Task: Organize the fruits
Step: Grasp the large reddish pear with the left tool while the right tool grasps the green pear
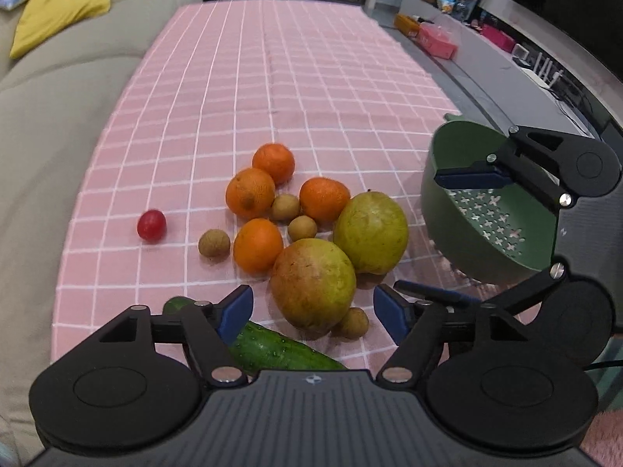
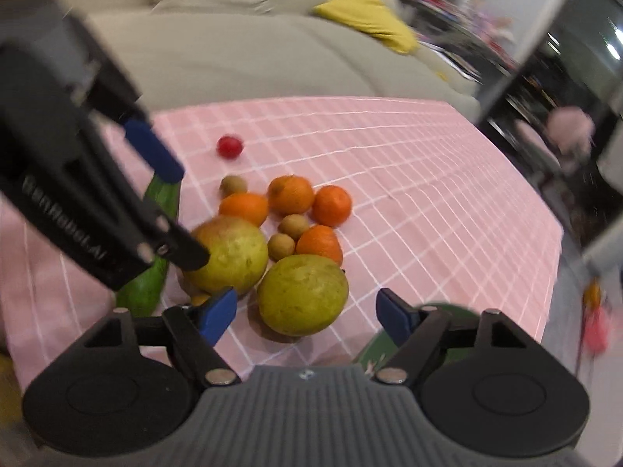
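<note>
Fruit lies heaped on a pink checked tablecloth (image 1: 272, 78): several oranges (image 1: 257, 245), small brown longans (image 1: 213, 243), a red cherry-sized fruit (image 1: 151, 225), two big yellow-green guavas and a cucumber (image 1: 280, 348). My left gripper (image 1: 313, 311) is open, with the reddish guava (image 1: 313, 284) in the gap between its blue pads, untouched. The right gripper (image 2: 307, 313) is open too, hovering at the greener guava (image 2: 301, 295). In the left wrist view the right gripper (image 1: 447, 233) hangs in front of a green colander (image 1: 459, 148). In the right wrist view the left gripper (image 2: 171, 202) is above the cucumber (image 2: 146, 292).
A beige sofa (image 1: 58, 116) with a yellow cushion (image 1: 54, 15) runs along the table's left side. A shelf with pink boxes (image 1: 438, 41) and a plant stands at the right. The colander is at the table's right edge, its rim showing behind my right finger (image 2: 440, 307).
</note>
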`<move>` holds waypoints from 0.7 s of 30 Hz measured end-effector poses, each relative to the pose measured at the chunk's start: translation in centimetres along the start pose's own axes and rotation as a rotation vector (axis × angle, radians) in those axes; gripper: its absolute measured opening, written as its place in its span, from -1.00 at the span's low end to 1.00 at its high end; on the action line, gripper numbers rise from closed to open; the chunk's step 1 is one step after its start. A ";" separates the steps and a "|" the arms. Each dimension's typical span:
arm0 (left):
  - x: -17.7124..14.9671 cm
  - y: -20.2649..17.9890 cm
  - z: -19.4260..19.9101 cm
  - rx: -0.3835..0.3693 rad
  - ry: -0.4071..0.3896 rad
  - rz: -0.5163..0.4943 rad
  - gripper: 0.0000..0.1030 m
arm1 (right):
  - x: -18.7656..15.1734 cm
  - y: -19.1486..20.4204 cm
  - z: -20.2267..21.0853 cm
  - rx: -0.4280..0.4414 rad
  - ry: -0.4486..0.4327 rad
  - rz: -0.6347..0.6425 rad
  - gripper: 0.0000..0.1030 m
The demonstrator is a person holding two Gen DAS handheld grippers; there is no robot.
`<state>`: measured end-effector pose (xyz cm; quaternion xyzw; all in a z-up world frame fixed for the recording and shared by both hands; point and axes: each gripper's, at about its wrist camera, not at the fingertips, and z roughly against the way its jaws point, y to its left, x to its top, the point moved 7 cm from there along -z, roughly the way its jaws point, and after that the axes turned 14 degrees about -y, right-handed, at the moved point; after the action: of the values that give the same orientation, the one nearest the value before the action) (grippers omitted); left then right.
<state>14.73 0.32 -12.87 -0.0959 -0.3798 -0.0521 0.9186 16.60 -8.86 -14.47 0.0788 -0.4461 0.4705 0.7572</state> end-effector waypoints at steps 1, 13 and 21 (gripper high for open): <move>-0.2 0.2 -0.4 -0.005 0.011 0.016 0.63 | -0.1 0.1 -0.5 0.012 0.010 0.030 0.47; -1.3 1.6 -3.3 -0.023 0.104 0.145 0.64 | -1.6 0.1 -4.8 0.115 0.098 0.154 0.47; -1.3 2.0 -5.1 -0.043 0.132 0.211 0.56 | -2.0 -0.3 -6.4 0.160 0.119 0.117 0.39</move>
<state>17.66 1.17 -17.55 -0.1517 -0.3051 0.0306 0.9397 20.35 -6.80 -19.64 0.0849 -0.3653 0.5518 0.7448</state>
